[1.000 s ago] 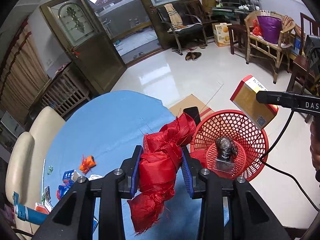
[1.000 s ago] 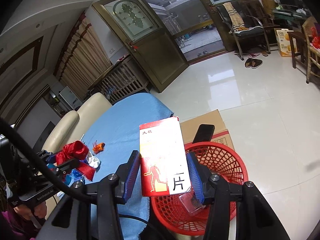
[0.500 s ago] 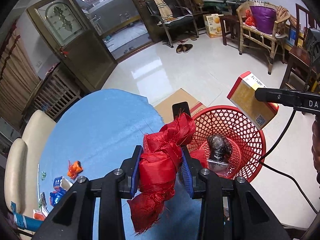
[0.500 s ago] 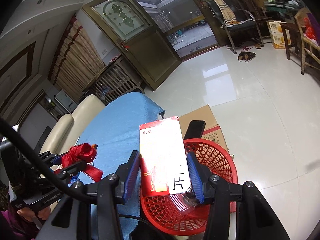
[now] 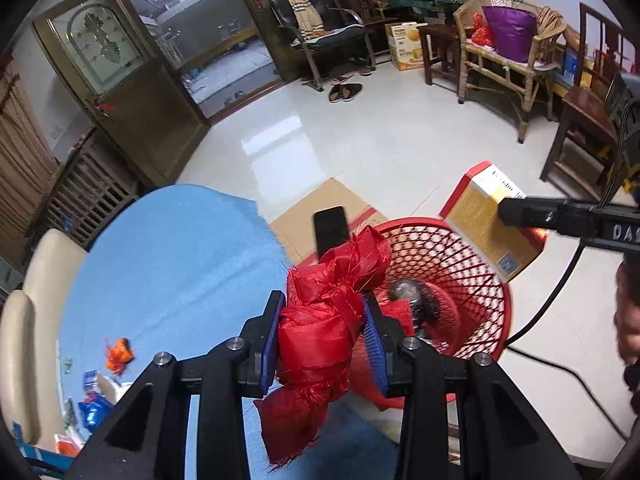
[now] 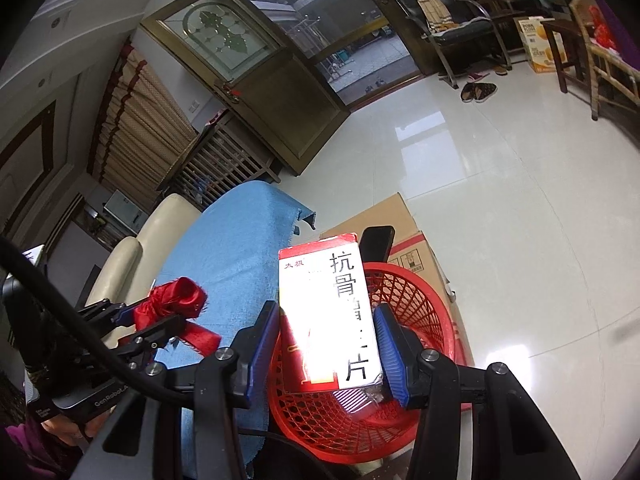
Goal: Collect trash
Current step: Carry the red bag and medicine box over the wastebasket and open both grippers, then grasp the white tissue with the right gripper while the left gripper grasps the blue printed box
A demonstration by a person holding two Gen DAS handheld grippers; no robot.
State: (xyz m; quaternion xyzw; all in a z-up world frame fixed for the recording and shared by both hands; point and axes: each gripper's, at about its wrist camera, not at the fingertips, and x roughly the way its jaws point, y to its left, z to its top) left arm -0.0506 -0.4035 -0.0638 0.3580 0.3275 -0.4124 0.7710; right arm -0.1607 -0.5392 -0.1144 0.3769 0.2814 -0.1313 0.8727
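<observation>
Our left gripper (image 5: pixel 325 340) pinching the red ribbon (image 5: pixel 320 332) though its jaws have just eased apart, our right gripper (image 6: pixel 326 350) clamping the box (image 6: pixel 330 316), both over the basket (image 5: pixel 472 280), blue table (image 5: pixel 172 264) beyond.

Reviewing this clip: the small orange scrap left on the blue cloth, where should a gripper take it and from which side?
Take the orange scrap across its crumpled middle, coming from above. It lies low on the blue cloth with frayed edges and no handle, so a top-down pinch probably suits best; finer shape is blurred.
</observation>
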